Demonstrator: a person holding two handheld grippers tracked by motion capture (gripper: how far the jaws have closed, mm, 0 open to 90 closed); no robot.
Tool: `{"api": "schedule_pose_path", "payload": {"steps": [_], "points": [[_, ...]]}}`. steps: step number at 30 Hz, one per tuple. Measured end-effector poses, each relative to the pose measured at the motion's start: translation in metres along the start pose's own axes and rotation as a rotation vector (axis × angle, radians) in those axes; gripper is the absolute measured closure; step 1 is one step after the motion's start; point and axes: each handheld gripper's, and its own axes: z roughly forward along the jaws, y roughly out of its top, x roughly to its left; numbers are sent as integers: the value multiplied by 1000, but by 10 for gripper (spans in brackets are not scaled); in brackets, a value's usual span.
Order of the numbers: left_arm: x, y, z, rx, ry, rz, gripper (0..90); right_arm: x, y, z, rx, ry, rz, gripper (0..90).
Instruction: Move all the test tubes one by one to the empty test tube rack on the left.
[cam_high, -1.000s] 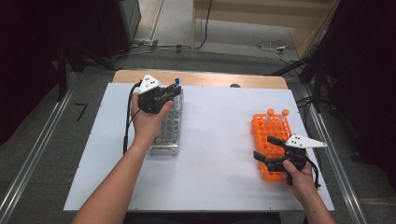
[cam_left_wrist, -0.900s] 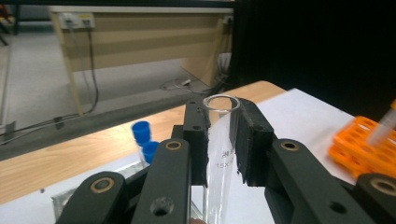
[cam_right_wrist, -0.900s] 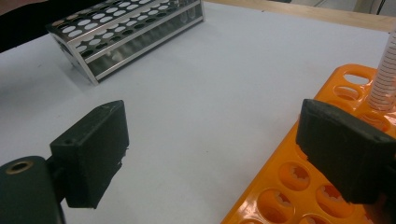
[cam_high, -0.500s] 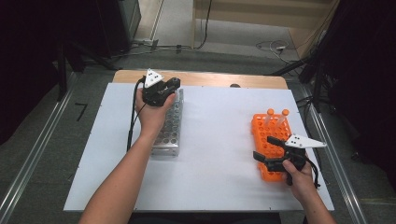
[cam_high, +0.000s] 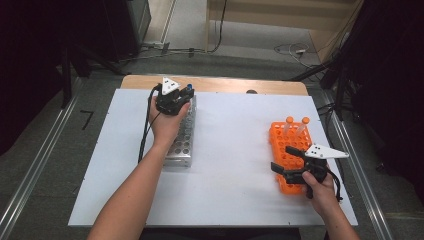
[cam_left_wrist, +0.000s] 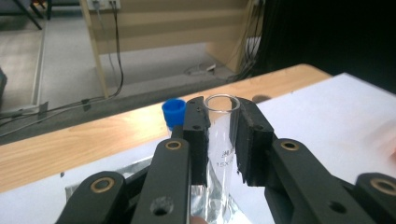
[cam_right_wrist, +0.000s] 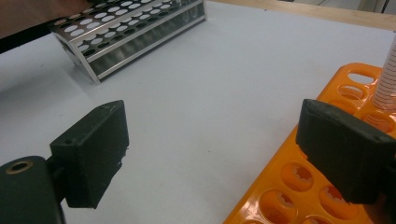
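With the left gripper (cam_left_wrist: 219, 140) clamped on the glass tube (cam_left_wrist: 222, 135) over the far end of the metal rack (cam_high: 182, 137), keep the tube upright and lower it straight into a hole, while the right gripper (cam_right_wrist: 215, 154) waits, jaws apart, by the orange rack (cam_right_wrist: 303, 186).

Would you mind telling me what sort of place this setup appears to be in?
Probably a lab or test workshop: a white work table holds a metal test-tube rack and an orange tube rack, the left gripper grips a clear glass test tube, and cables trail over the concrete floor.
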Motion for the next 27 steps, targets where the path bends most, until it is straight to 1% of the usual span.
{"api": "schedule_pose_path", "payload": {"steps": [2,5,13,17,21,25,27], "points": [[-3,-2,1,28,18,5,761,0,0,0,-2,1,3,81],[-4,-4,3,73,32,13,760,-1,0,0,-2,3,2,81],[-4,-4,4,120,36,-13,761,-2,0,0,-1,2,13,81],[0,-4,5,155,17,-51,759,0,0,1,2,-1,-1,81],[2,-4,7,183,3,-64,756,-1,0,1,6,-6,9,81],[4,-4,6,196,-10,-77,748,-1,0,2,10,-7,9,81],[5,-4,6,200,-16,-91,733,-1,1,2,13,-10,9,81]]}}
